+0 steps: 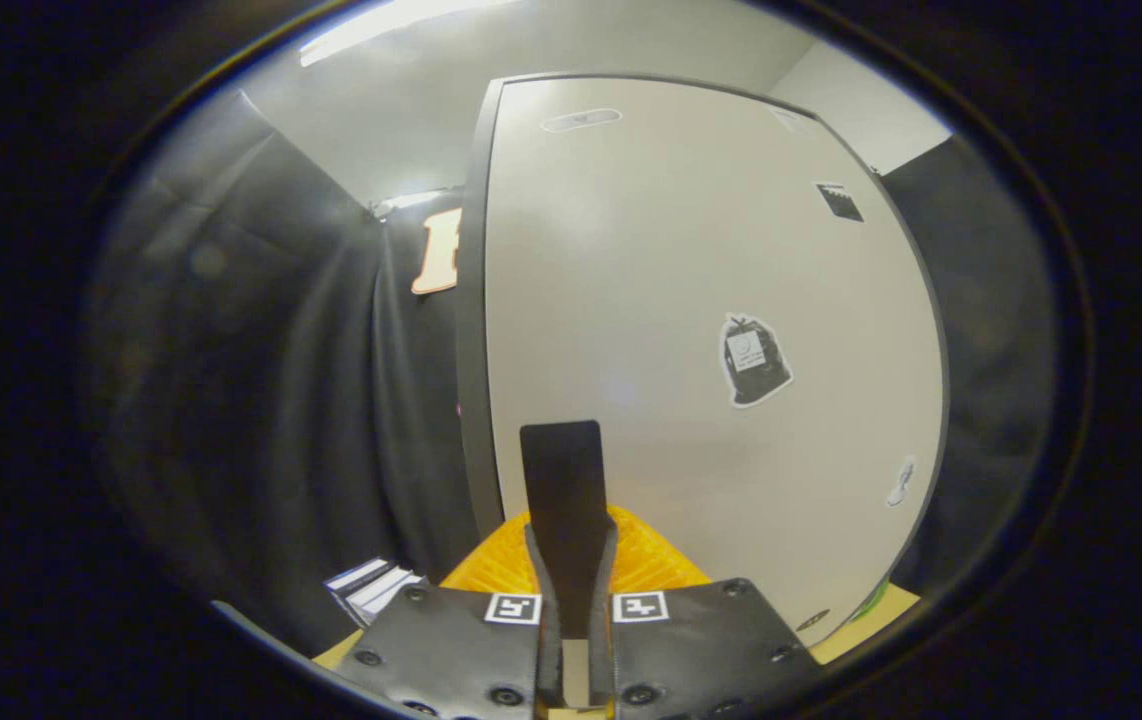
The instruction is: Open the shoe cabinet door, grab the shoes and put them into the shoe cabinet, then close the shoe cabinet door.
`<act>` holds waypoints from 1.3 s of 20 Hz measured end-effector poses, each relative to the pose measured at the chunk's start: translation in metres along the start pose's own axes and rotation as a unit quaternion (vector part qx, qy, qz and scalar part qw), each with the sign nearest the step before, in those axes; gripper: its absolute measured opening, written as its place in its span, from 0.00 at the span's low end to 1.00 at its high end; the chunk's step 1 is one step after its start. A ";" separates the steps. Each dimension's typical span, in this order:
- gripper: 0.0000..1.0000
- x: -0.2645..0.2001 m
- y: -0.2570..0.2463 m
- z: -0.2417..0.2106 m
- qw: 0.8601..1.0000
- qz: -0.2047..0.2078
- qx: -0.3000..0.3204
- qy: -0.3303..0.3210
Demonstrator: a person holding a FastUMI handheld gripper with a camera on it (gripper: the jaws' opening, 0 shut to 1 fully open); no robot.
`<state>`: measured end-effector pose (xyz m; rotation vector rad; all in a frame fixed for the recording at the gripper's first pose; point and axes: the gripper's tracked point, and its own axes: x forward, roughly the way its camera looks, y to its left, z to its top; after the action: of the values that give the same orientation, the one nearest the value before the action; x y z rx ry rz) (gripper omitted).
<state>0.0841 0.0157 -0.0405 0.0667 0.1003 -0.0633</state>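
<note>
The white shoe cabinet door (671, 260) with a dark frame stands right ahead of me and close, its flat face turned toward me. My gripper (561, 432) points at the lower part of the door. Its two fingers lie pressed together, and I see nothing between them. An orange ribbed thing (653, 562) lies under and just beyond the fingers, at the foot of the door. I cannot tell whether it is a shoe.
A black bag-shaped sticker (754, 360) and smaller stickers sit on the door. Black cloth wall (271, 380) hangs left of the cabinet. A small stack of white sheets (371, 590) lies low on the left. A pale wooden surface (886, 612) shows at the door's lower right.
</note>
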 end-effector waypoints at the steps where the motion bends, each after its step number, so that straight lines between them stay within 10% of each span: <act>1: 0.11 -0.001 0.000 0.000 1.000 -0.003 0.000 0.000; 26: 0.11 -0.077 -0.024 0.010 0.999 -0.028 -0.024 -0.016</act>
<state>0.0071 -0.0044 -0.0240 0.0145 0.0718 -0.1182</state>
